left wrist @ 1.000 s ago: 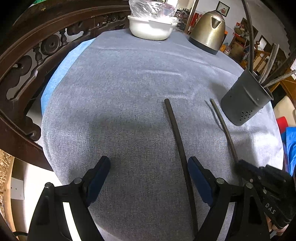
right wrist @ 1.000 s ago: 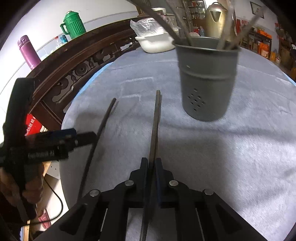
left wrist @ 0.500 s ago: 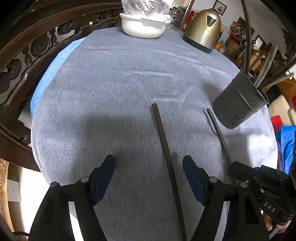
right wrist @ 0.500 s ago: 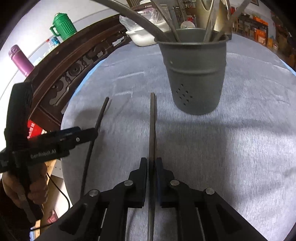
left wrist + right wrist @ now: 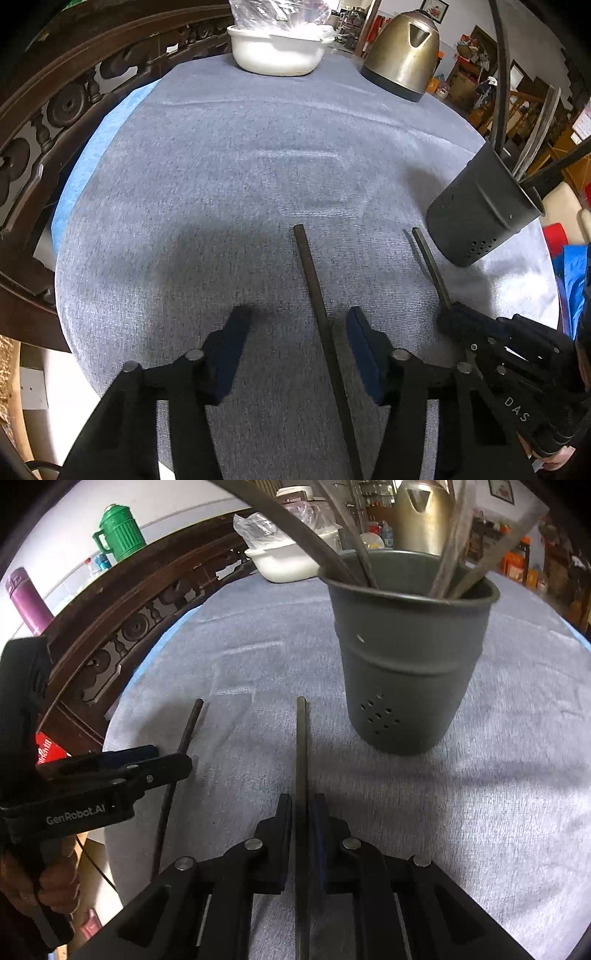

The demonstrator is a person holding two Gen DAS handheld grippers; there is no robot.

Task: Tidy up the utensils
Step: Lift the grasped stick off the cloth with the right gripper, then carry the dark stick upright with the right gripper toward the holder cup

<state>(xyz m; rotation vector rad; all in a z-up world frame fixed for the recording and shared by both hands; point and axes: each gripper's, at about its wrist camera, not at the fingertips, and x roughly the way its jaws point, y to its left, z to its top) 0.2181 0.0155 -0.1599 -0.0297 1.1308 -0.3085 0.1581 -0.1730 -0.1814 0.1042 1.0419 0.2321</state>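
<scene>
Both dark chopsticks run out of frame at their near ends: one (image 5: pixel 317 295) lies on the grey tablecloth (image 5: pixel 221 166) between the padded jaws of the left gripper (image 5: pixel 293 347), which have just been closing yet do not touch it, while the right gripper (image 5: pixel 301 823) is clamped on the other chopstick (image 5: pixel 301 746). That stick's tip ends just beside the grey perforated utensil holder (image 5: pixel 406 664), whose upright utensils are cropped at the top. Open cloth stretches to a white basin (image 5: pixel 275 55) and metal kettle (image 5: pixel 400 55) at the far edge.
</scene>
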